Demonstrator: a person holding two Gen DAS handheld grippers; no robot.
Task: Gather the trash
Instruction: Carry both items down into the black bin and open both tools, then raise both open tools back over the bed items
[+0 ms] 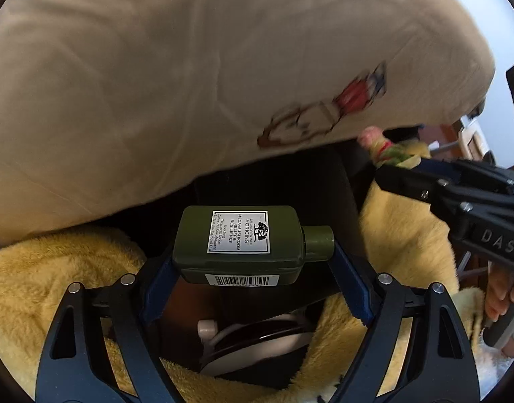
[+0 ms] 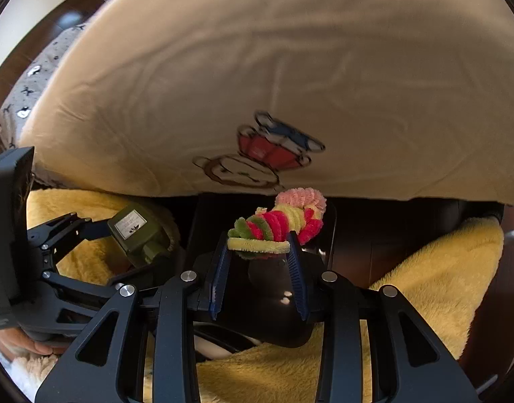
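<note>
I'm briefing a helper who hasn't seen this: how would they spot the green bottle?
Find the big beige cushion with the cartoon print. Just below its edge, over the yellow fleece blanket, the left gripper holds the green bottle sideways. It alone is dark olive, with a white label and barcode.

Your two wrist cameras both look steeply down, close over the yellow fleece blanket (image 1: 48, 285) beside the beige bedsheet (image 2: 257, 67); each also catches the other's gripper.
</note>
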